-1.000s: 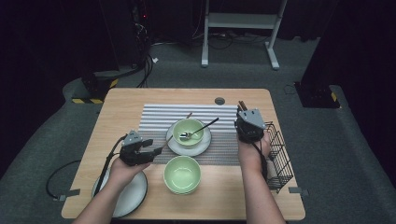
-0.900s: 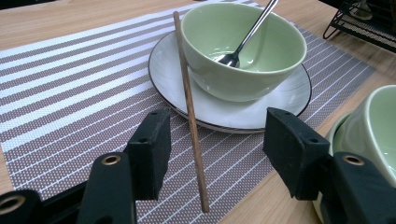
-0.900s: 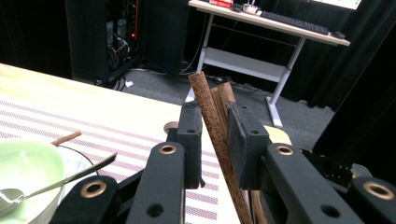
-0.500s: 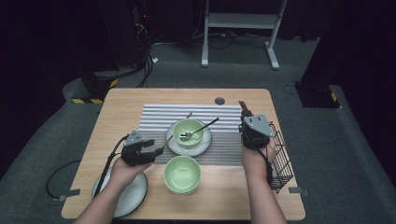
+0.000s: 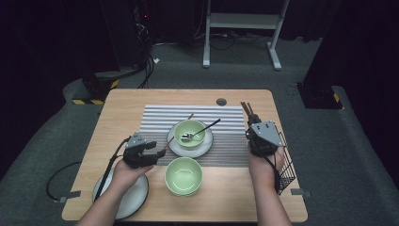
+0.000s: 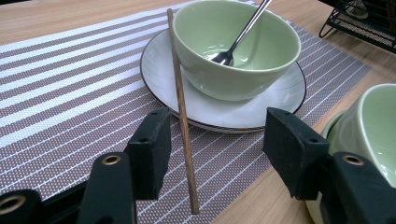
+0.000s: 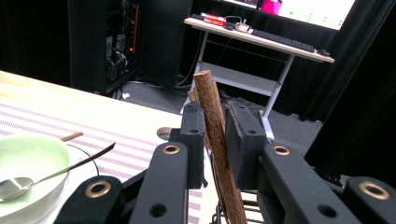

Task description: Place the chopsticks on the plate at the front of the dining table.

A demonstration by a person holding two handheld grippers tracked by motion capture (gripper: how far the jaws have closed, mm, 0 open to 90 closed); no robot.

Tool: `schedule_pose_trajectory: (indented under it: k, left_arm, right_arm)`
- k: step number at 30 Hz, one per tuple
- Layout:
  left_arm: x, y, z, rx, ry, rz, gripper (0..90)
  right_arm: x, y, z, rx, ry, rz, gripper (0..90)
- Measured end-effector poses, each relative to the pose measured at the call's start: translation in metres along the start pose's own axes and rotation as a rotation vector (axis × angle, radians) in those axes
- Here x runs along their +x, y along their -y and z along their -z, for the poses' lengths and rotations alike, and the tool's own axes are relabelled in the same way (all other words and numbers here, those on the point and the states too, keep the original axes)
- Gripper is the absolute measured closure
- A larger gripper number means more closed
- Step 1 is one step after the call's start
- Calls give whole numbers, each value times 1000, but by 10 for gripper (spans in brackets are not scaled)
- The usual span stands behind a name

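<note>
- Wooden chopsticks stand clamped between the jaws of the right gripper; two sticks seem to be there, one largely hidden behind the other. The jaws have just been closing, and their pads now press on the wood.
- From above, the stick tips poke out past that gripper toward the far side, at the right end of the striped placemat, just left of the black wire rack that hangs at the table's right edge.
- Another single chopstick lies loose, propped against the white plate with its far part leaning along the green bowl, its near end down on the mat.
- Spread wide, the left gripper hovers over that stick's near end, jaws on either side of it and apart from it.
- My guess on handling: these sticks are light, stiff and smooth, so they roll and pivot easily. A pinch near one end lets them swing; a hold closer to the middle should keep them steadier.
- For the leaning stick, the free stretch between plate rim and mat looks like the sensible place to grasp, since the jaws can get under it there.
- Care is needed near the bowl: it holds a metal spoon, and a nudge could tip the spoon or rattle the crockery.
- A second green bowl sits nearer, with a grey plate at the near left, partly under the left forearm.
</note>
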State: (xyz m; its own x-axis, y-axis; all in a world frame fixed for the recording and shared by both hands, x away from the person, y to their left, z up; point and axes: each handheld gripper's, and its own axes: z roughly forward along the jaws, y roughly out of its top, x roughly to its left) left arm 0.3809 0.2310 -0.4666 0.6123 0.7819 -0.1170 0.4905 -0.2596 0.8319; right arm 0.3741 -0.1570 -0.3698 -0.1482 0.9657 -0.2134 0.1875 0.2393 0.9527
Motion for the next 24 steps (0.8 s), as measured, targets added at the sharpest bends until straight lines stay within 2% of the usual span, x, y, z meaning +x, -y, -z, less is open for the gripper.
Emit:
schedule_pose_trajectory:
  k: [24]
  left_arm:
    - [-2, 0, -2, 0, 5, 5, 422]
  right_arm:
    - [-12, -12, 7, -43, 54, 24, 836]
